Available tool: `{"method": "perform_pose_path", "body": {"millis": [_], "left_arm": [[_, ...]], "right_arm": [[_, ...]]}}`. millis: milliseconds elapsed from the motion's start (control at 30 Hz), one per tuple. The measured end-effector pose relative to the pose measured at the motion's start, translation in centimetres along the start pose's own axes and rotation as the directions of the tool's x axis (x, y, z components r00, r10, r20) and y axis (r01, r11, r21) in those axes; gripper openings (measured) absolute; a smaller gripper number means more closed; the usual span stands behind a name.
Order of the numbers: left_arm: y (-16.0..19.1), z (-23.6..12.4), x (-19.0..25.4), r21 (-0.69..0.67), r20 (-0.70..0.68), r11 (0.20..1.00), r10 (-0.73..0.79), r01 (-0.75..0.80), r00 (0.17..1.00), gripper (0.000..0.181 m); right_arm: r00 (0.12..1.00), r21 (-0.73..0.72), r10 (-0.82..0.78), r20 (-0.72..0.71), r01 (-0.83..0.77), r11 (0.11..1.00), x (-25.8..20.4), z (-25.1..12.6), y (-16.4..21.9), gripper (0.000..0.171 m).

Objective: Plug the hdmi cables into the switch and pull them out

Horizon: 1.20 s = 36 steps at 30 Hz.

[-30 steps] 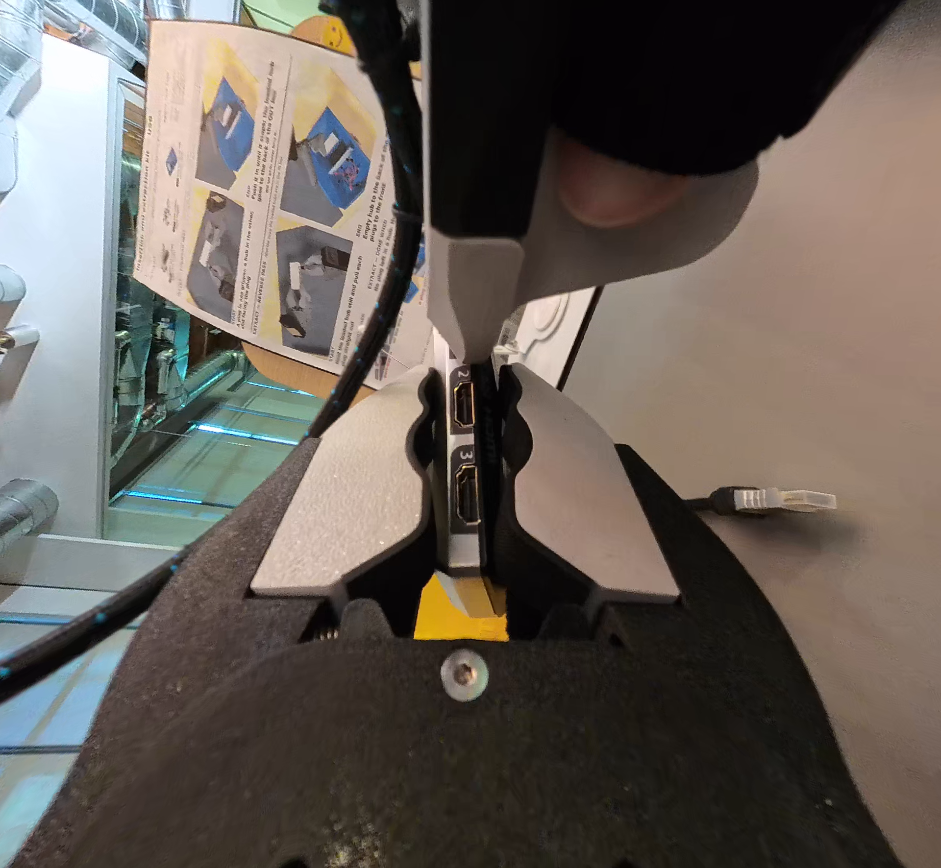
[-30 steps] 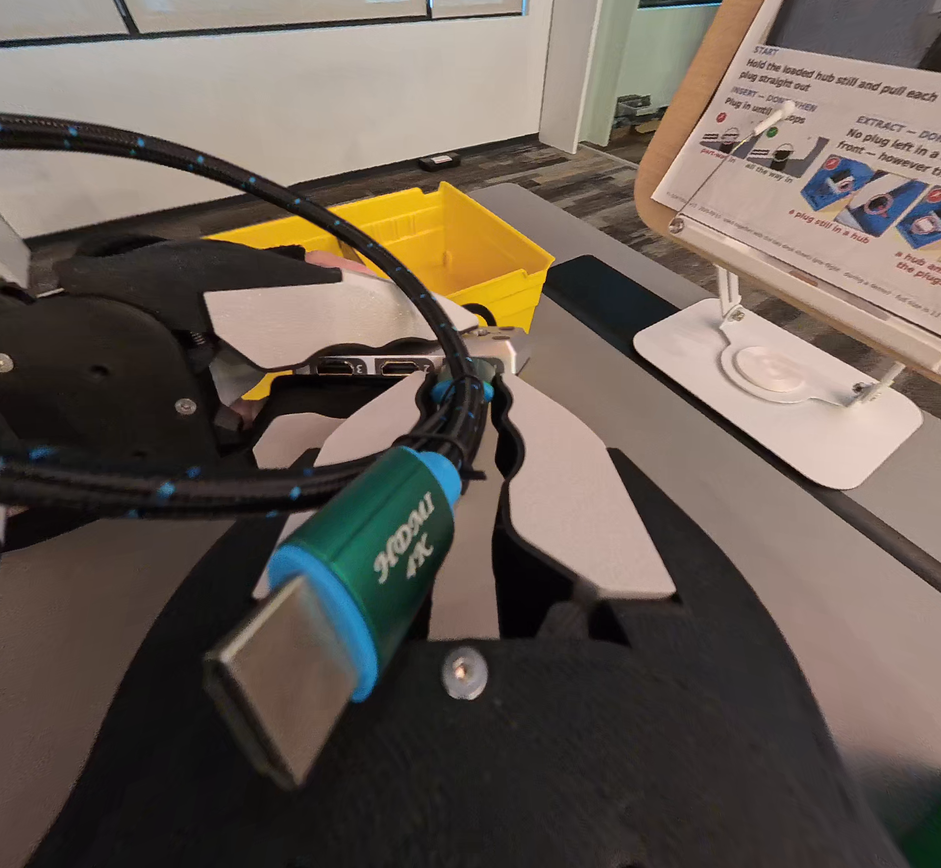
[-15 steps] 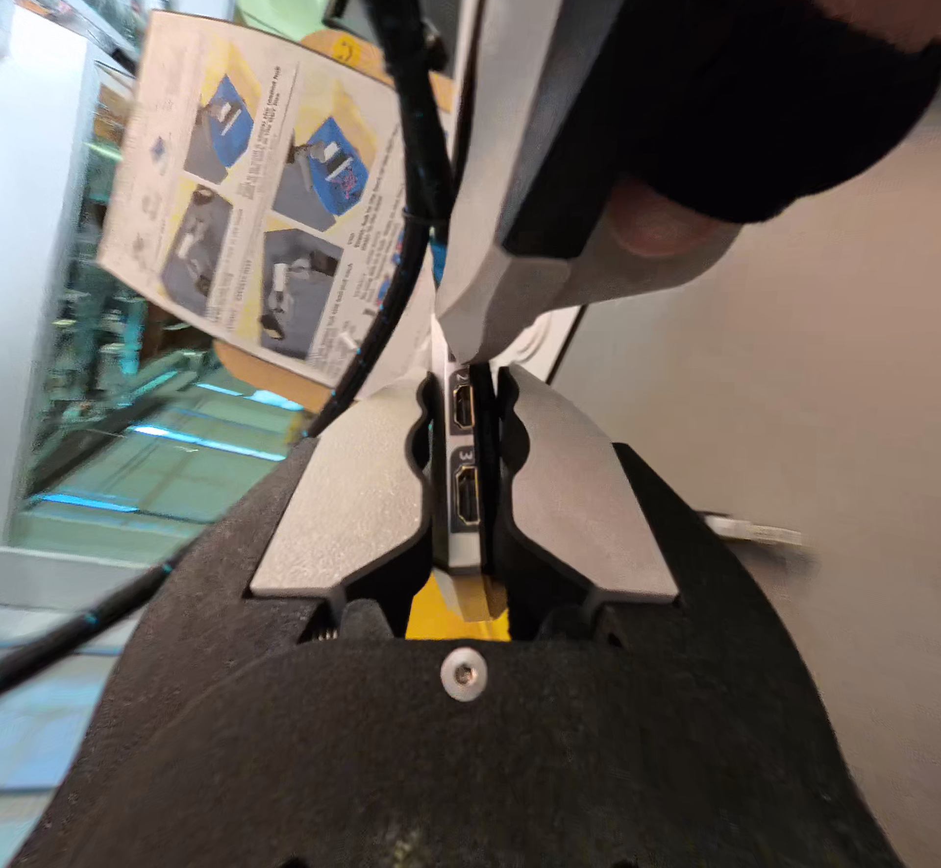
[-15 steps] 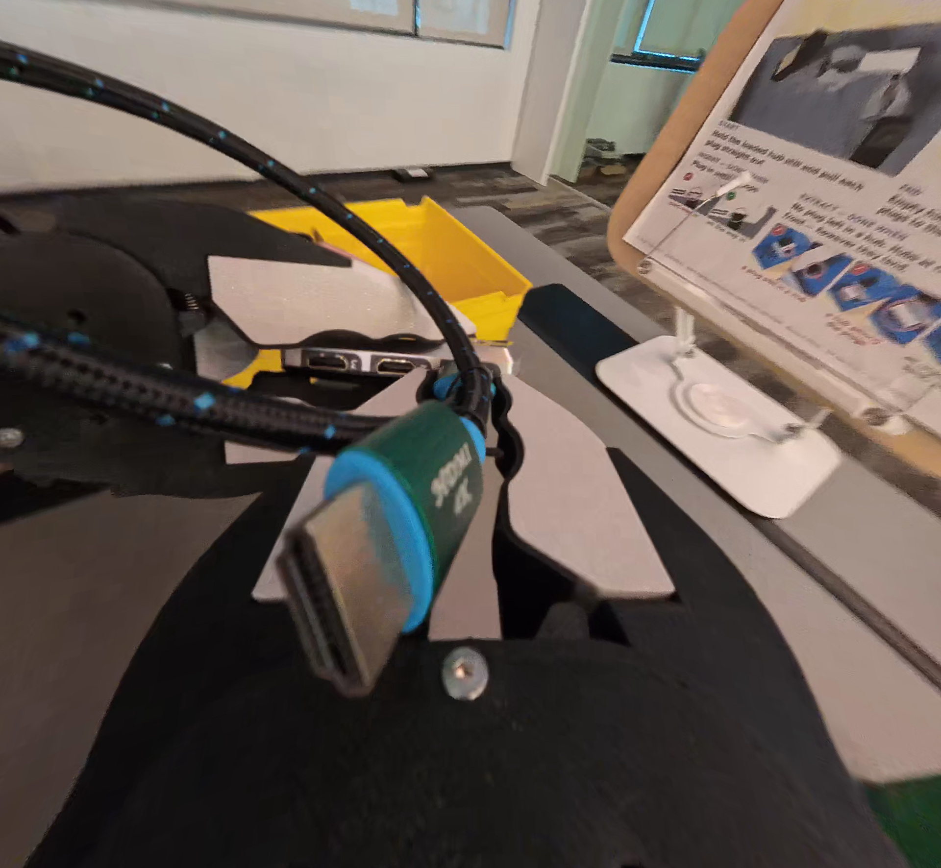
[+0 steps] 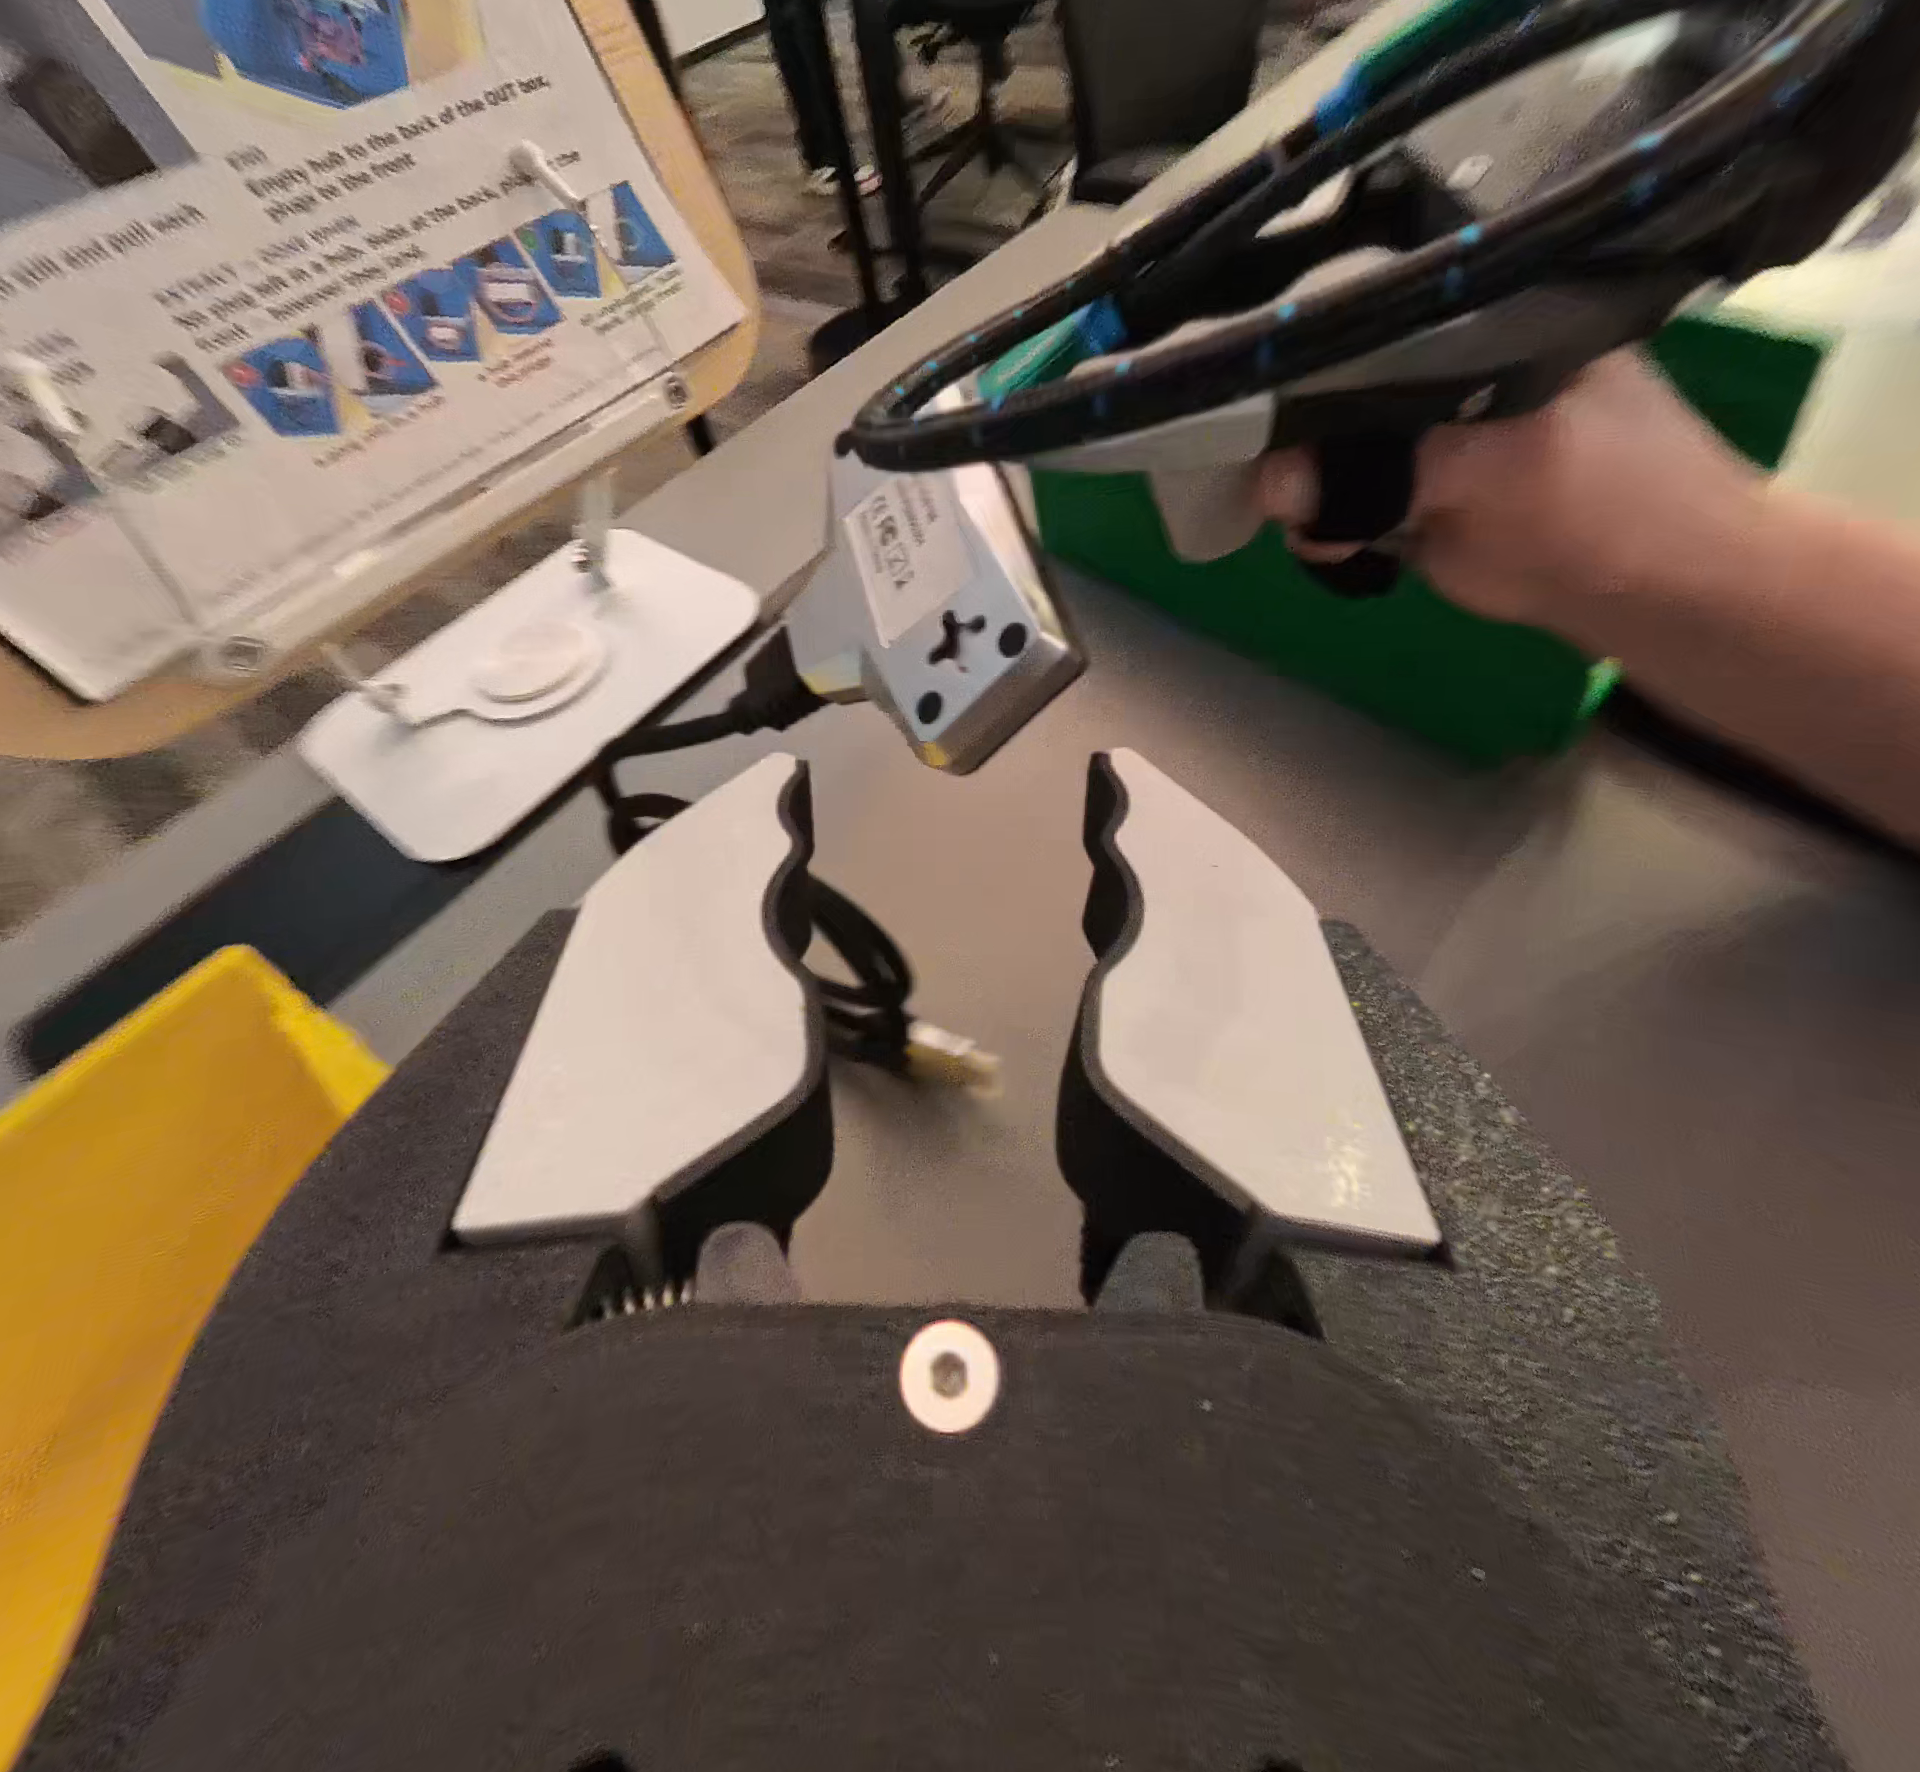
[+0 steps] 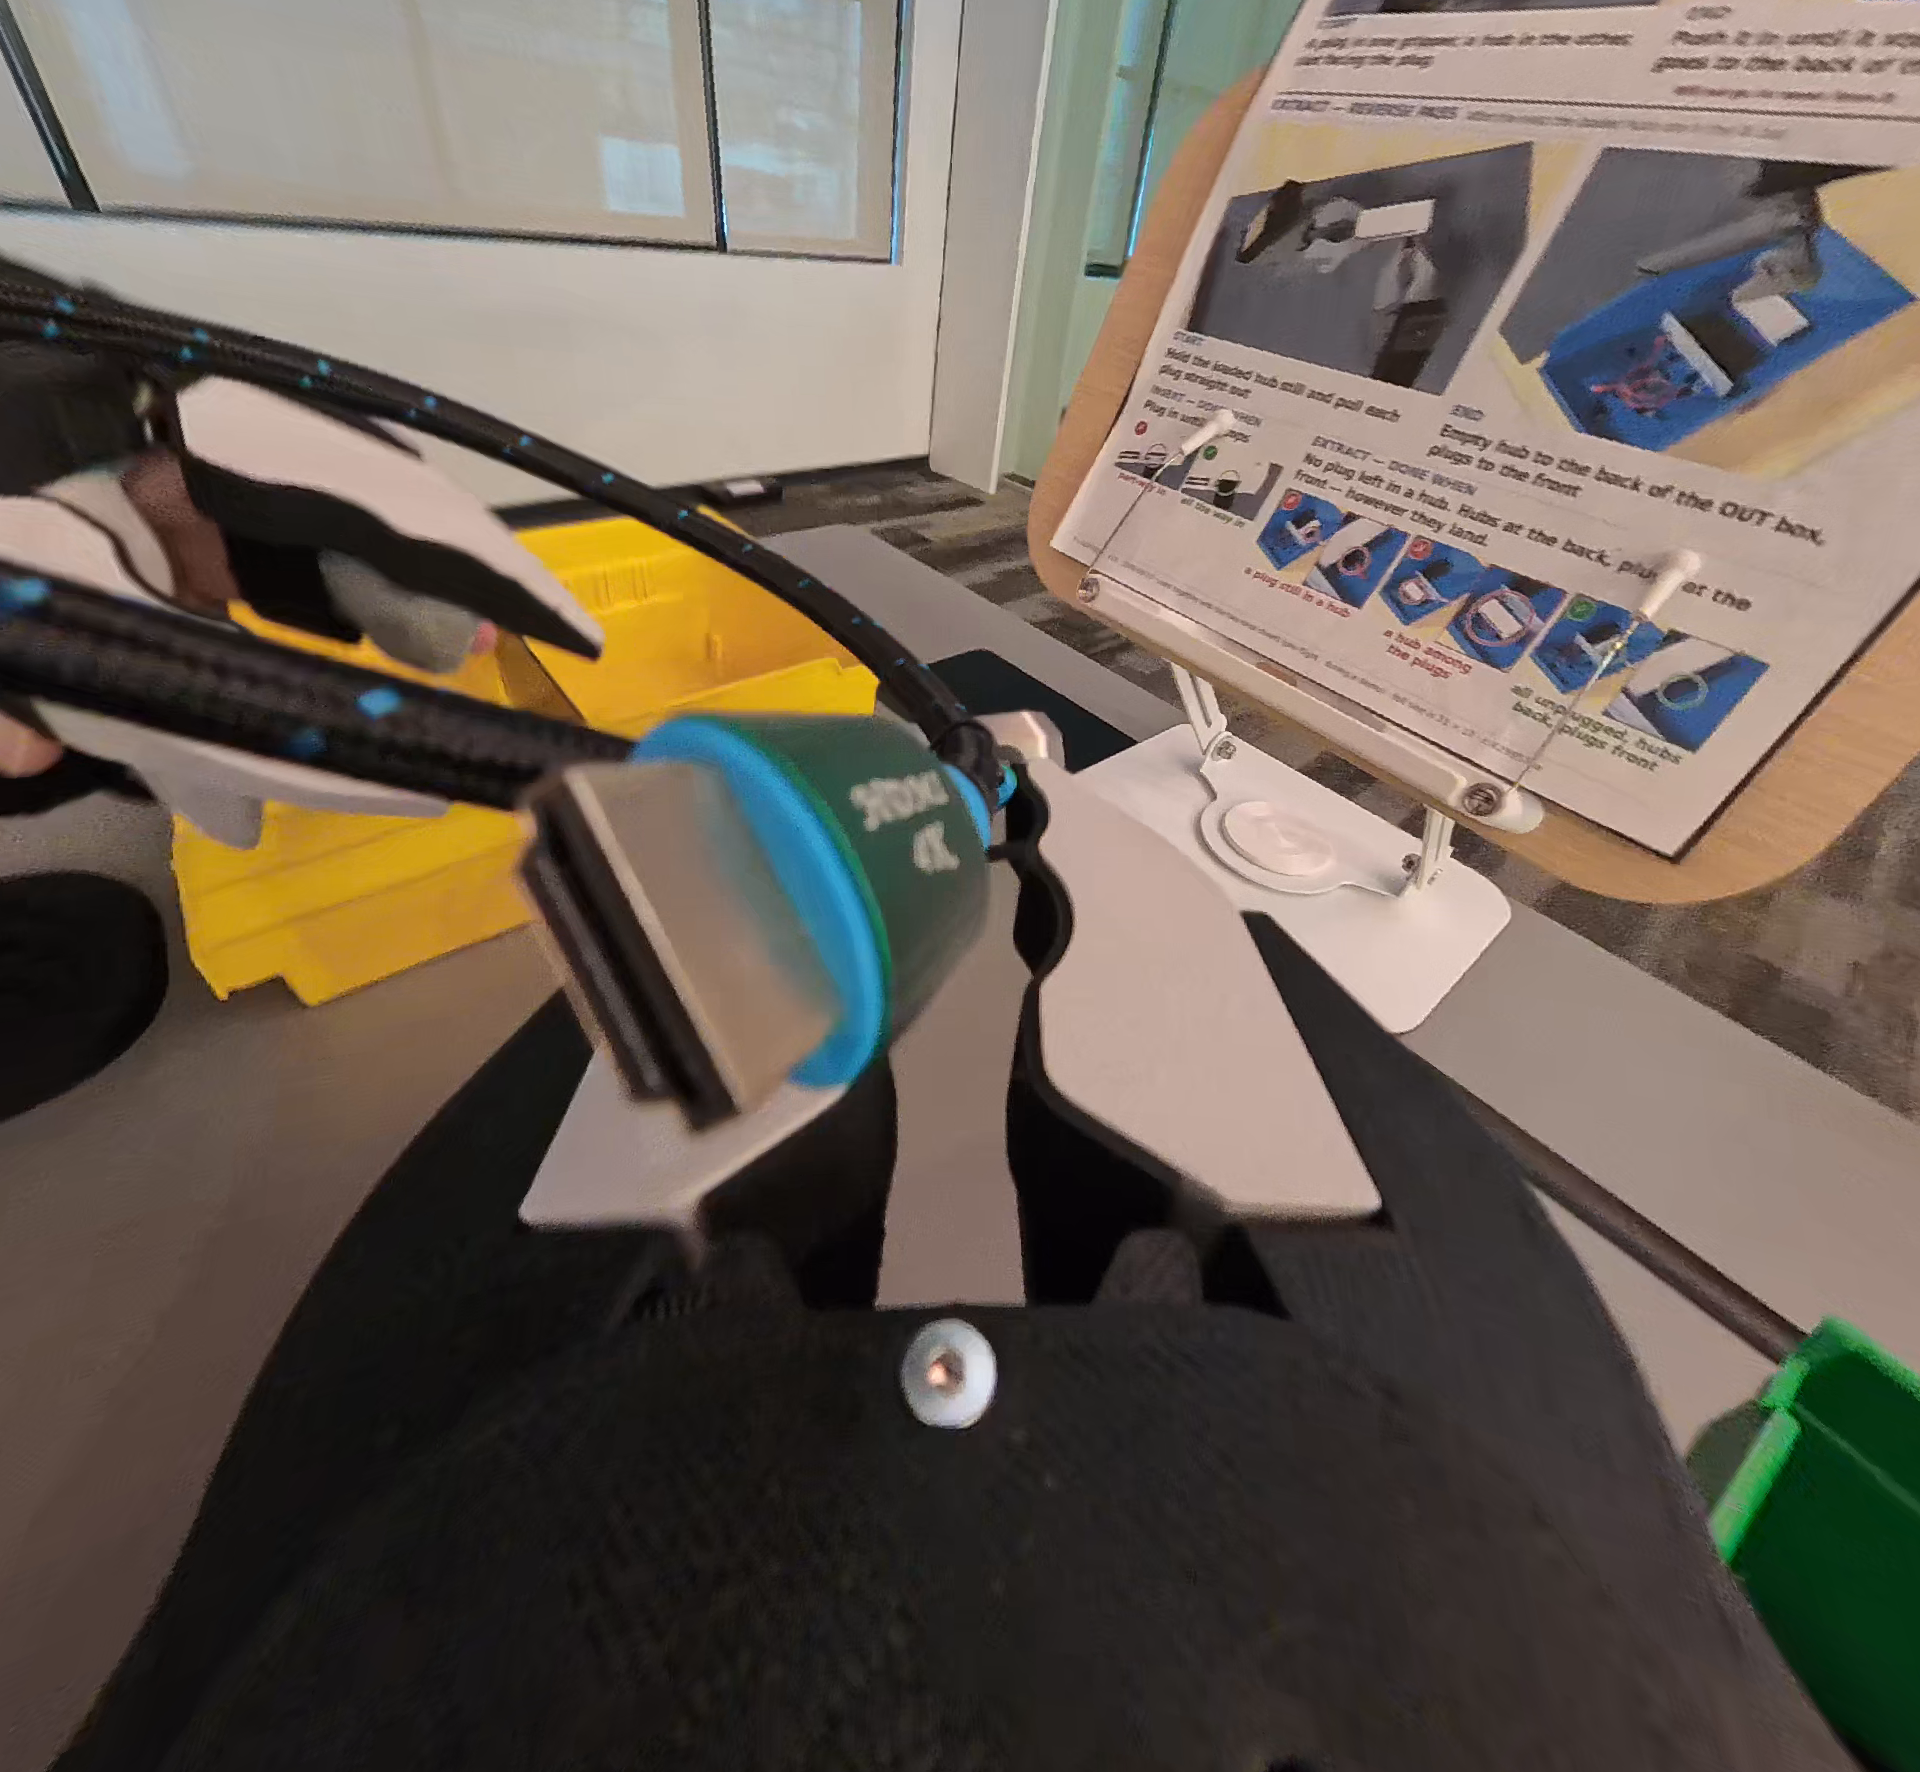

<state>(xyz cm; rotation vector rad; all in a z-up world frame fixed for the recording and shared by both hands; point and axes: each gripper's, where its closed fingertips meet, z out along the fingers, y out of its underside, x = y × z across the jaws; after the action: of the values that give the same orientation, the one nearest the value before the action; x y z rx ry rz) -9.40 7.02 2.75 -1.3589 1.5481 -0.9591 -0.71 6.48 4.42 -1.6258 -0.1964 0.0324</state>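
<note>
**Switch hangs from the right tool while the left stands empty**

The grey counter (image 5: 1558, 995) carries everything. A printed instruction board on a white metal stand (image 5: 364, 288) sits at its far edge, tilted so that it can be read from the working side. A yellow plastic bin (image 5: 156, 1203) lies close on the left and a green plastic bin (image 5: 1299, 621) on the right, probably one for parts coming in and one for finished parts.

The left hand-held gripper (image 5: 945, 766) has its fingers well apart with nothing between them, and bare counter shows through the gap. It faces the switch squarely, which looks like readiness to take hold of it.

The right hand-held gripper (image 6: 1003, 766) has its fingers drawn close on the neck of the black braided HDMI cable with blue flecks (image 6: 260, 704). The rest of the cable loops back over the tool, out of the way.

The silver box-shaped HDMI switch (image 5: 935, 621) hangs in the air at those same fingertips, clear of the counter with its underside showing. I cannot tell just how it is caught there.

The green metal plug with blue collars (image 6: 790, 901) points back toward the right camera, so it is not in any port.

The switch's own thin black lead (image 5: 852, 974) trails down to the counter and ends in a small pale connector (image 5: 951, 1062).
</note>
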Motion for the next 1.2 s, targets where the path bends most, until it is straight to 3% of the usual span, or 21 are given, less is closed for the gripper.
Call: {"method": "perform_pose_path", "body": {"millis": [133,300,400,533,700,900,1033,1100,1200], "left_arm": [[-0.1,1.2,0.9,0.054,-0.081,0.978,-0.197,0.202,0.977,0.057],[-0.1,2.8,1.3,0.137,-0.141,0.903,-0.390,0.408,0.910,0.064],[-0.4,2.7,0.3,0.224,-0.100,0.871,-0.426,0.438,0.899,0.064],[0.4,3.4,0.4,0.202,-0.083,0.873,-0.436,0.443,0.896,0.064],[1.3,3.9,-0.2,0.187,-0.115,0.859,-0.462,0.476,0.879,0.052],[1.1,3.6,-0.5,0.188,-0.068,0.906,-0.372,0.378,0.926,0.053],[0.8,3.2,0.3,0.104,-0.069,0.957,-0.266,0.272,0.962,0.057],[0.7,3.1,-0.4,0.097,0.008,0.975,-0.202,0.201,0.979,0.087],[-0.2,2.9,0.0,0.141,0.036,0.988,-0.060,0.054,0.998,0.097]], "right_arm": [[0.998,0.060,0.063,0.016,-0.064,0.996,0.6,-0.1,-0.2,0.019],[0.999,0.039,-0.019,-0.044,0.021,0.999,0.1,0.0,-0.3,0.020],[0.998,0.062,-0.036,-0.050,0.039,0.997,-0.7,0.2,-0.6,0.019],[0.996,0.067,-0.068,-0.055,0.071,0.995,-2.1,0.7,-0.6,0.019],[0.990,0.059,-0.117,-0.081,0.122,0.991,-2.6,0.8,-0.6,0.019],[0.990,0.092,-0.119,-0.073,0.125,0.988,-2.6,0.7,-0.7,0.020],[0.992,0.122,-0.127,-0.022,0.129,0.984,-2.8,0.3,-1.4,0.019],[0.995,0.125,-0.085,0.041,0.080,0.989,-2.9,0.1,-1.6,0.019],[0.990,0.100,-0.057,0.128,0.044,0.994,-3.4,0.2,-1.5,0.019]]}}
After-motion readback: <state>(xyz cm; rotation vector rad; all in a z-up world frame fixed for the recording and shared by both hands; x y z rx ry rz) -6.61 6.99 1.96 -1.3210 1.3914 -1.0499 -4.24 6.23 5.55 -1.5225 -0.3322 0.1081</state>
